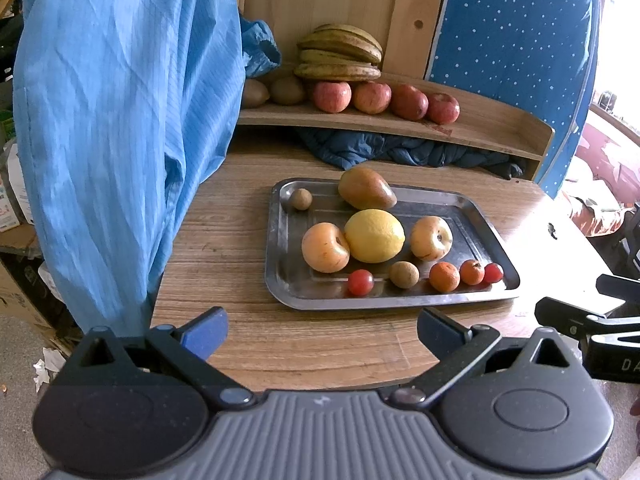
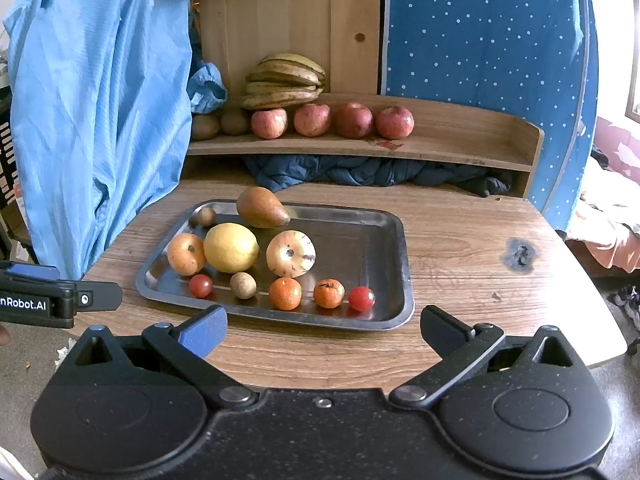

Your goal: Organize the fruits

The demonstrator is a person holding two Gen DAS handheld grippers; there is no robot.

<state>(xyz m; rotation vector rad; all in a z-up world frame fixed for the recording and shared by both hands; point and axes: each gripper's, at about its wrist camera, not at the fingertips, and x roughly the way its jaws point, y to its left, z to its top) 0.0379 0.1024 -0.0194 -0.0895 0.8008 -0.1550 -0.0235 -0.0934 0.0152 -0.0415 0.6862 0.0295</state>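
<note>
A steel tray [image 1: 288, 292] [image 2: 396, 240] on the wooden table holds a yellow lemon [image 1: 374, 236] [image 2: 231, 247], a brown pear [image 1: 366, 189] [image 2: 261, 207], two pale apples [image 1: 325, 247] [image 1: 431, 238], two small oranges [image 1: 444, 277] [image 2: 285, 293], two cherry tomatoes [image 1: 360, 282] [image 2: 361, 298] and two small brown fruits [image 1: 404, 275] [image 1: 301, 199]. My left gripper [image 1: 322, 330] is open and empty, short of the tray's near edge. My right gripper [image 2: 324, 330] is open and empty, also short of the tray.
A wooden shelf [image 1: 492, 124] [image 2: 460, 136] behind the tray carries several red apples [image 1: 332, 97] [image 2: 354, 120], bananas [image 1: 340, 54] [image 2: 286, 80] and kiwis [image 1: 287, 90]. Blue cloth [image 1: 120, 120] hangs at the left. Dark fabric [image 2: 360, 172] lies under the shelf. The table [image 2: 480, 264] has a burn mark.
</note>
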